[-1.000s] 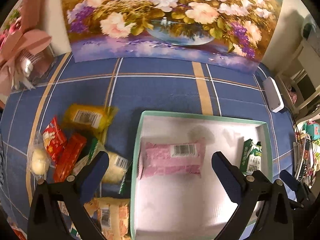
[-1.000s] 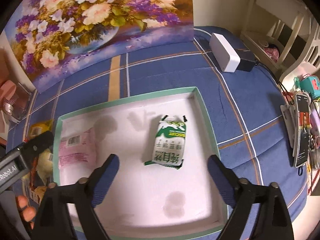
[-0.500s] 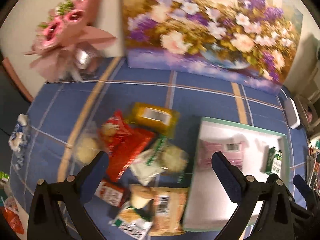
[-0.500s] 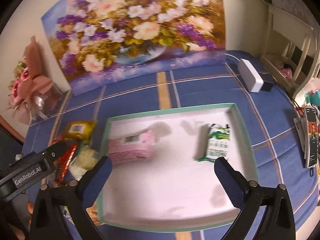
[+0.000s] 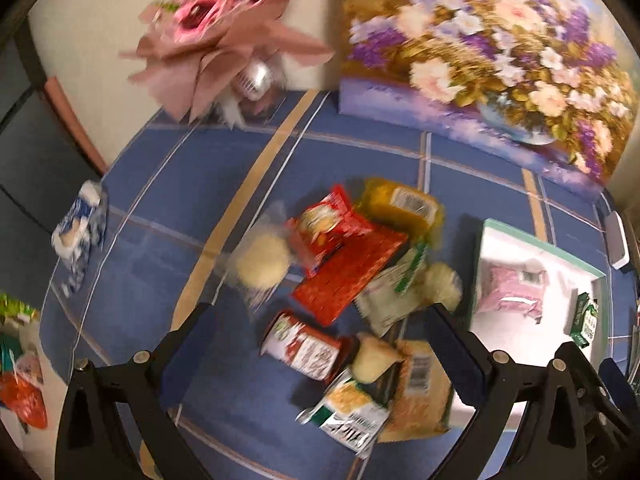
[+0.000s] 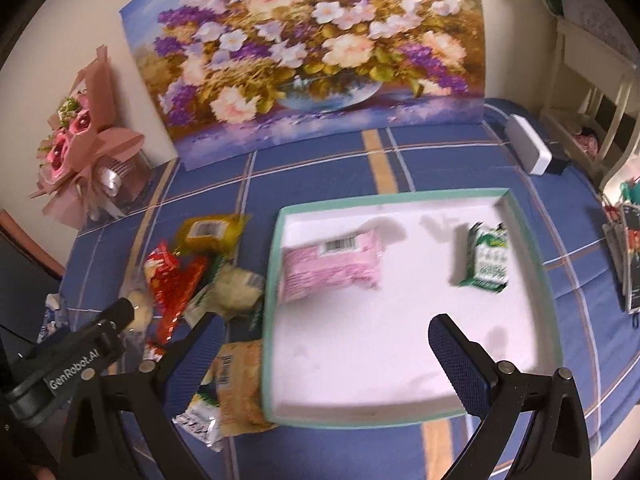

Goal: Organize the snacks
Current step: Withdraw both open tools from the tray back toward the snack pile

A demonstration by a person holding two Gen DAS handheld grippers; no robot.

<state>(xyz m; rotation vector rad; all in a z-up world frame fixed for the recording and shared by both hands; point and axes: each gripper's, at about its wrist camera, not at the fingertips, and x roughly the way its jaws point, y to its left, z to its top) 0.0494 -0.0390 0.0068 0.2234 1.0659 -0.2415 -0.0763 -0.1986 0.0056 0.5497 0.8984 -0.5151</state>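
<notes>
Through your left wrist camera, your left gripper (image 5: 320, 344) hangs above the blue plaid tablecloth (image 5: 192, 184) with its jaws spread wide and nothing between them. Below it lies the loose heap of snacks: a yellow packet (image 5: 402, 206) farthest from you, a red pouch (image 5: 330, 222) and a flat red packet (image 5: 348, 274) just beside it, a clear bag holding a pale round snack (image 5: 262, 262) at the heap's left edge, a red-and-white packet (image 5: 306, 350) between your fingers, and a tan packet (image 5: 420, 392) touching the tray's left wall. The white tray (image 5: 540, 246) with its teal rim sits at the right side of this view, holding a pink packet (image 5: 514, 292) and a green-and-white packet (image 5: 586, 318) near its right wall. A pink bouquet (image 5: 216, 36) stands by the wall at the cloth's far left corner, beside a flower painting (image 5: 492, 52). This view is blurred.

Through your right wrist camera, your right gripper (image 6: 320, 352) is likewise opened wide and empty, hovering over the tray's (image 6: 532, 248) near edge. The pink packet (image 6: 332, 266) lies in the tray's left half, touching the left wall; the green-and-white packet (image 6: 488, 258) lies in the right half, well apart from it. The snack heap (image 6: 192, 276) is on the cloth just left of the tray. Your left gripper's body (image 6: 76, 356) shows at the lower left. A white box (image 6: 528, 150) rests at the cloth's far right edge.
</notes>
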